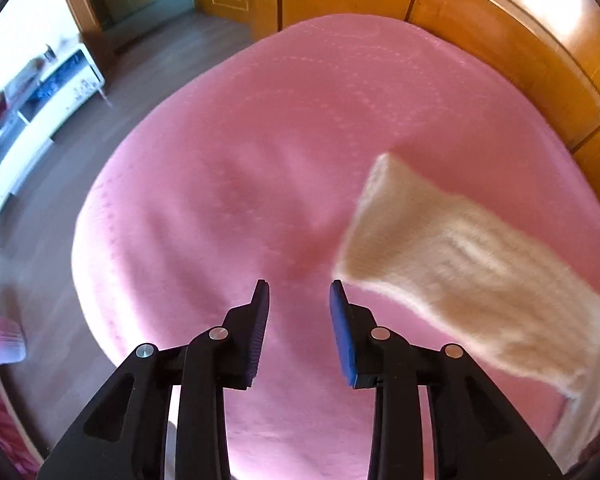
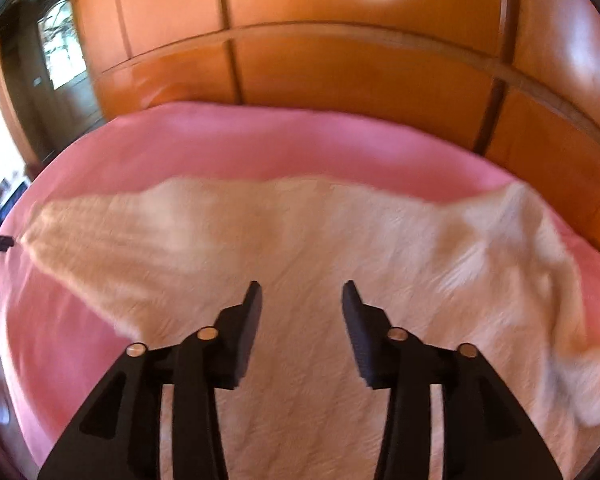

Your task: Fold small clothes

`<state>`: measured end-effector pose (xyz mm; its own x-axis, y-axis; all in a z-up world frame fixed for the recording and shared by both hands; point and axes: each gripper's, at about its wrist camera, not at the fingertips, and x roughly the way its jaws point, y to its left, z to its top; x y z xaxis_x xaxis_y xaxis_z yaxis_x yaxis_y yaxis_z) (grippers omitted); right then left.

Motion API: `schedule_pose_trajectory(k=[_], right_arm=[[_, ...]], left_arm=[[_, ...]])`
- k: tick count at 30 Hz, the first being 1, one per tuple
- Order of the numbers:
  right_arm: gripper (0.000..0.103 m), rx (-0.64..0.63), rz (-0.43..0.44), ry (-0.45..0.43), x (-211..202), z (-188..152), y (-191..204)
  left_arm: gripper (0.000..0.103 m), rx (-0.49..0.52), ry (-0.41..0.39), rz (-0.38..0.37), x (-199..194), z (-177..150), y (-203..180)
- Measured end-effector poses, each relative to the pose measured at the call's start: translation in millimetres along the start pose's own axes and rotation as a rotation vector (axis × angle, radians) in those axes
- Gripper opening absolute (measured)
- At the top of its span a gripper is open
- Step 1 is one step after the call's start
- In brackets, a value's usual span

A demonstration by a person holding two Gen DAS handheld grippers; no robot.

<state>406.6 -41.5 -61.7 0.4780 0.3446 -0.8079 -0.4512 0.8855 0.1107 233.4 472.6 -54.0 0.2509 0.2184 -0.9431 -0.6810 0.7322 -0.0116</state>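
Right wrist view: your right hand-held gripper [image 2: 302,292], jaws apart and empty, hovers directly over the cream garment [image 2: 300,240], whose long axis runs left-right on the bed [image 2: 220,144].

Cream knit garment [image 2: 300,240] spread flat

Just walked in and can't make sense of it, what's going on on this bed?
A person is working with two handheld grippers over a pink bedspread, folding a cream knitted garment that lies spread on it. Both grippers are open and hold nothing: the right gripper hovers over the garment's middle, and the left gripper sits beside the end of a sleeve-like strip, over bare bedspread.
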Motion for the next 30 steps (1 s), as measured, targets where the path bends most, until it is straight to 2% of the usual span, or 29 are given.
schedule_pose_trajectory(k=[1, 3, 4, 5, 6, 7, 8, 11, 14, 15, 16, 17, 18, 22, 26, 29, 30], right_arm=[[0.044, -0.01, 0.011, 0.007, 4, -3, 8], [0.044, -0.035, 0.032, 0.022, 14, -2, 24], [0.051, -0.06, 0.038, 0.041, 25, -1, 37], [0.064, -0.078, 0.017, 0.062, 31, -6, 47], [0.067, -0.093, -0.032, 0.082, 44, -7, 54], [0.07, -0.09, -0.053, 0.081, 51, -7, 57], [0.075, -0.082, -0.067, 0.069, 56, -8, 60], [0.077, -0.06, -0.076, 0.063, 58, -6, 65], [0.078, -0.038, -0.041, 0.064, 50, -7, 63], [0.078, -0.035, -0.035, 0.063, 45, -9, 62], [0.078, -0.031, -0.031, 0.062, 39, -10, 62], [0.079, -0.023, -0.023, 0.059, 32, -13, 60], [0.079, -0.015, -0.016, 0.055, 25, -18, 58], [0.08, 0.041, -0.009, 0.043, -2, -40, 40], [0.08, 0.118, -0.036, 0.034, -36, -68, 9], [0.08, 0.204, -0.078, 0.038, -62, -97, -23], [0.08, 0.226, -0.091, 0.036, -71, -106, -33]], left_arm=[[0.041, -0.005, 0.0, 0.007, 2, -7, 4], [0.047, -0.042, -0.013, -0.054, 3, -14, 12], [0.047, -0.058, -0.024, -0.085, 4, -19, 21], [0.047, -0.064, -0.035, -0.111, 3, -22, 22], [0.048, -0.071, -0.049, -0.148, 3, -24, 23], [0.057, -0.082, -0.057, -0.17, 2, -28, 26], [0.061, -0.099, -0.069, -0.189, 4, -28, 26], [0.064, -0.111, -0.103, -0.207, 8, -24, 21], [0.064, -0.086, -0.12, -0.157, 26, -17, -2], [0.061, -0.063, -0.134, -0.12, 30, -17, -11], [0.037, -0.044, -0.15, -0.112, 30, -17, -15], [0.018, -0.014, -0.163, -0.141, 28, -16, -22], [0.005, -0.01, -0.166, -0.151, 25, -16, -27], [0.004, -0.004, -0.218, -0.068, 11, -31, -16], [0.004, -0.077, -0.216, -0.035, 6, -54, 16], [0.005, -0.101, -0.191, -0.067, 4, -58, 21], [0.008, -0.117, -0.195, -0.076, -4, -62, 19]])
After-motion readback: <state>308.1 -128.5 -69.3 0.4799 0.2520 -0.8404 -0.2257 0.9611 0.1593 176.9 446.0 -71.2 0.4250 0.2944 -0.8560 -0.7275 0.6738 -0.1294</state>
